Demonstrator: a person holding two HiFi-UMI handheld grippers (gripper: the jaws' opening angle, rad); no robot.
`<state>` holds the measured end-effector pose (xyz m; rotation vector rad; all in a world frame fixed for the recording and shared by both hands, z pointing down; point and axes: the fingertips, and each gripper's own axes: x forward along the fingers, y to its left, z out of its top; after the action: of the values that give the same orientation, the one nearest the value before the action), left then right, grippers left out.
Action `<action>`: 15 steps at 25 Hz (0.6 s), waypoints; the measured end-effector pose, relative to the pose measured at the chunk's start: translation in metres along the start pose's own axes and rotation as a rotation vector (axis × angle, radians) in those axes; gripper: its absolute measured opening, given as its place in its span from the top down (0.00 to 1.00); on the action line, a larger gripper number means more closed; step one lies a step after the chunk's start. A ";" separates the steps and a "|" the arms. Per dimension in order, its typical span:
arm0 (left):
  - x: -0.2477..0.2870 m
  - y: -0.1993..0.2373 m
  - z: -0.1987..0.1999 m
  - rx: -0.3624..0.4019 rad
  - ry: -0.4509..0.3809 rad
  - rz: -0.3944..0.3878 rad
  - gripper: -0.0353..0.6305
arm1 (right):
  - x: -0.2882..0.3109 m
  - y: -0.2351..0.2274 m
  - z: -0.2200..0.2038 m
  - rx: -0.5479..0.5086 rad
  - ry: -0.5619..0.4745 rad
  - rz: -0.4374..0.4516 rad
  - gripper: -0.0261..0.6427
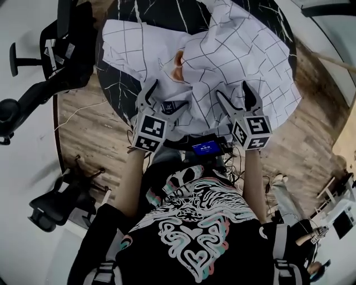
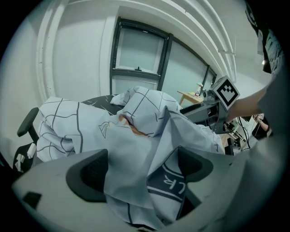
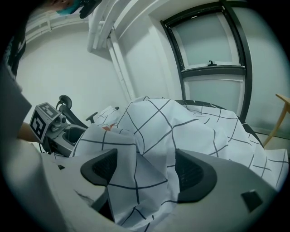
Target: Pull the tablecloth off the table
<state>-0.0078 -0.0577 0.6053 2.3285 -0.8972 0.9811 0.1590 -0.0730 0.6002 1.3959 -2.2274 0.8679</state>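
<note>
Your left gripper (image 1: 164, 99) and right gripper (image 1: 233, 92) stand with fingers wide open around folds of the white grid-lined fabric tablecloth (image 1: 239, 61), bunched at the round black marble surface's (image 1: 167, 14) near edge. Grasping step, likely: clamp, then pull toward you.

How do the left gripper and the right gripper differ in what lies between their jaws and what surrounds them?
The left gripper has a fold of the tablecloth with a dark lettered band between its jaws; the right gripper has only plain grid cloth. Bare table shows beside the left gripper; around the right gripper's jaws lies only cloth. Both stand open, with cloth lying loose between the jaws.
</note>
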 end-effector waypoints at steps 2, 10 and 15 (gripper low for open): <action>0.002 0.001 -0.001 -0.005 0.004 -0.002 0.23 | 0.004 0.001 0.000 -0.007 0.007 0.007 0.40; 0.010 0.000 -0.004 -0.021 0.019 -0.018 0.23 | 0.017 0.003 -0.003 -0.012 0.048 0.042 0.39; 0.013 -0.002 -0.006 -0.027 0.025 -0.027 0.23 | 0.024 0.009 -0.006 0.000 0.087 0.082 0.39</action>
<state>-0.0020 -0.0579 0.6184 2.2952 -0.8614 0.9785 0.1401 -0.0815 0.6163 1.2494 -2.2322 0.9383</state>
